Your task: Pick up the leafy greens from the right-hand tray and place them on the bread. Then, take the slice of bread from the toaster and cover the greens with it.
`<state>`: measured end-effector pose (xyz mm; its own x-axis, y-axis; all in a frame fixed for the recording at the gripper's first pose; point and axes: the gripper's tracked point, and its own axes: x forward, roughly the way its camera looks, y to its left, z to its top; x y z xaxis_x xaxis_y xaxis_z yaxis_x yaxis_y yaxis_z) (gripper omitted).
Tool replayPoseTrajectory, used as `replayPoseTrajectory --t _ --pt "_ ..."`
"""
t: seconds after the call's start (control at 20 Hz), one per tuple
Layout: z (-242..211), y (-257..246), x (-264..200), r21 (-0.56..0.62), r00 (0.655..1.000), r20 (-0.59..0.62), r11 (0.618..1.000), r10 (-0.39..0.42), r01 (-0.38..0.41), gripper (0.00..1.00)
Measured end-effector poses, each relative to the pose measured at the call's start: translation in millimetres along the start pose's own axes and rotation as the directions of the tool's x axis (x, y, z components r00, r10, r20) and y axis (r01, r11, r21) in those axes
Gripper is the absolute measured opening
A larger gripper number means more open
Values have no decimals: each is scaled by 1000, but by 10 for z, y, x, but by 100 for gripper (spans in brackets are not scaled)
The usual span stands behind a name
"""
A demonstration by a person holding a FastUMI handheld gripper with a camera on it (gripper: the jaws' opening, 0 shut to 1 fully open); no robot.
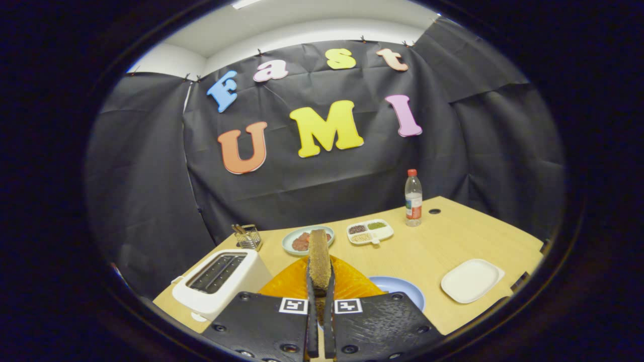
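Gripper view: a light, crumbly slice of bread [319,259] is being pinched edgewise by the closed gripper [320,281], best held gently.

Jaws clamped on upright bread slice [319,259], above orange plate [347,284], white toaster [221,281] beside

The gripper [320,271] is showing two black, rough plates [261,324], one on each side of the fingers [311,301]. Each is carrying a square black-and-white marker [293,305] beside the fingers, and round screws [244,296] farther out. The fingers are pinching bread [318,249].
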<state>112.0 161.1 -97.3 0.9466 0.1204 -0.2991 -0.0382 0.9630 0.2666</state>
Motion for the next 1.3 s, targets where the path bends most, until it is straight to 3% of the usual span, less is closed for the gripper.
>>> replayPoseTrajectory --t 0.5,0.8,0.95,1.1,1.3 --pt "-531 -306 292 173 997 -73 985 -3 16 5" --pt "-609 -571 257 178 995 -98 983 -35 52 17" --pt "-639 -745 260 181 992 -111 981 -51 70 31" --pt "-707 -893 274 199 989 -137 977 -56 82 35" --pt "-756 -1013 275 202 986 -156 975 -59 91 48"
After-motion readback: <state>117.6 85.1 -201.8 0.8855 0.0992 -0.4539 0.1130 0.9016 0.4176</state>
